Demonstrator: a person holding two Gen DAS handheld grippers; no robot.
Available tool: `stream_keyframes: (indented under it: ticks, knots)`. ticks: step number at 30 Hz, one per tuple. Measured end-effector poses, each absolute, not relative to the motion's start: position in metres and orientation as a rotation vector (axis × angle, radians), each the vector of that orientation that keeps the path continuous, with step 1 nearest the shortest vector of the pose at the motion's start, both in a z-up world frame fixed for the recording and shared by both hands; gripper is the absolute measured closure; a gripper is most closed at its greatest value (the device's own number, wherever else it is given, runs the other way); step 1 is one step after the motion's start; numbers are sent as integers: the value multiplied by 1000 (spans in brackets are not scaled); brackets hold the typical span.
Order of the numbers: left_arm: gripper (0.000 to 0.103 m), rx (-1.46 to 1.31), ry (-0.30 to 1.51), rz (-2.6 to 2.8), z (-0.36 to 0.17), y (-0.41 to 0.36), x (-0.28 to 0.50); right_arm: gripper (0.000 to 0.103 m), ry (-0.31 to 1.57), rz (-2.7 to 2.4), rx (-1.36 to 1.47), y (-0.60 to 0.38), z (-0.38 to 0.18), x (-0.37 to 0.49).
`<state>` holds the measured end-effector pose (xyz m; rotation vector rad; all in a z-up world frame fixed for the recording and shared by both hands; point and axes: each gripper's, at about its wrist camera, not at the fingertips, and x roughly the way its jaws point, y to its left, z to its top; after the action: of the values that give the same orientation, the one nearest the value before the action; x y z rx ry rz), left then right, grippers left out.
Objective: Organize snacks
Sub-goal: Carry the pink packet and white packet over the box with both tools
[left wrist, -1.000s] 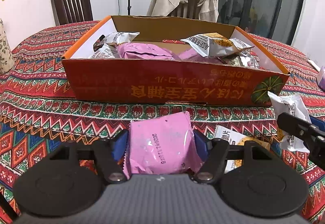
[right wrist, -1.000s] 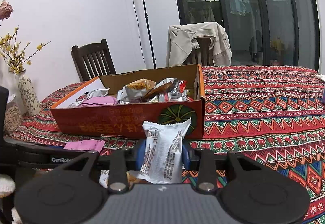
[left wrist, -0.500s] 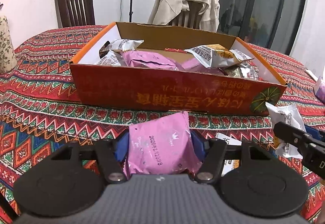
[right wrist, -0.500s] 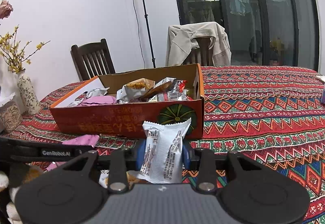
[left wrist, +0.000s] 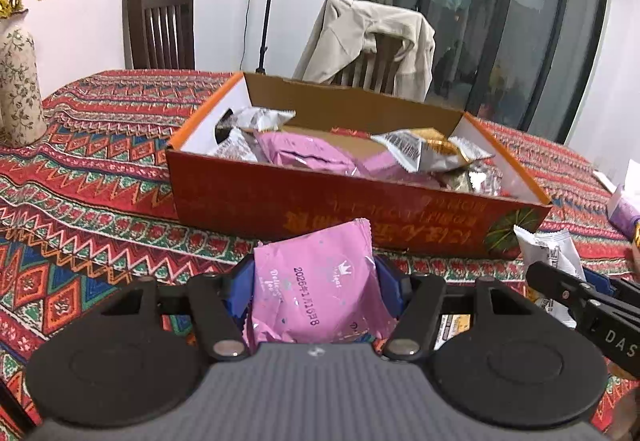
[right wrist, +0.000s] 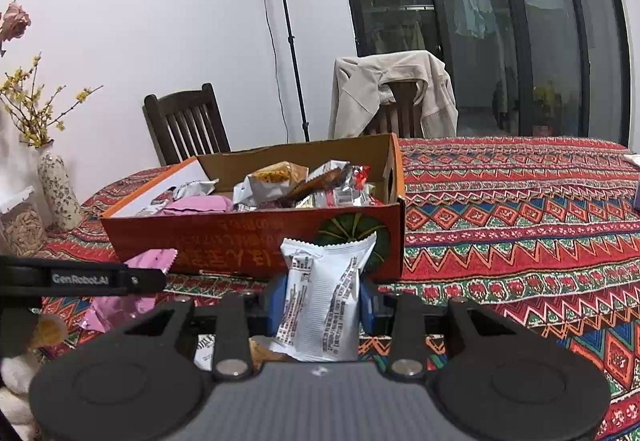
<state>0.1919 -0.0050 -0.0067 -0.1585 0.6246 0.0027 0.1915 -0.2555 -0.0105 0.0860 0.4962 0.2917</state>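
Between the blue pads of the left tool (left wrist: 316, 283) sits a pink snack packet (left wrist: 320, 289), clamped from both sides and held upright just in front of the red cardboard box (left wrist: 360, 213). A printed date runs across the packet's face. The right tool (right wrist: 322, 301) is clamped in the same way on a white snack packet (right wrist: 324, 297), whose crimped top edge stands level with the green emblem on the box's front wall. Both packets are lifted clear of the desk (right wrist: 520, 241), near the box but outside it.

Inside the box lie more snacks: a larger pink pouch (left wrist: 304, 155), several silver wrappers (left wrist: 260, 119) at the left end, and a silver and gold bag (left wrist: 424, 153) towards the right. From the right wrist view the left tool appears at the left edge with its pink packet behind its finger, and from the left wrist view the right tool shows at the right edge with the white packet.

A patterned red cloth covers the desk. At the far side stand a dark wooden chair (right wrist: 184, 125) and a second chair draped with a beige jacket (right wrist: 392, 93). A flowered vase (left wrist: 18, 85) stands at the left.
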Motion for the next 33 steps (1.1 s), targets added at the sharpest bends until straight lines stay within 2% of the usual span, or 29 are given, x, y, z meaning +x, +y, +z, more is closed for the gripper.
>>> stream_keyframes:
  ticks: [17, 33]
  knots:
    - [39, -132, 538, -59, 40, 4, 192, 67, 426, 303, 35, -242, 28, 193]
    - [39, -134, 471, -29, 81, 9, 259, 67, 403, 295, 29, -217, 67, 256]
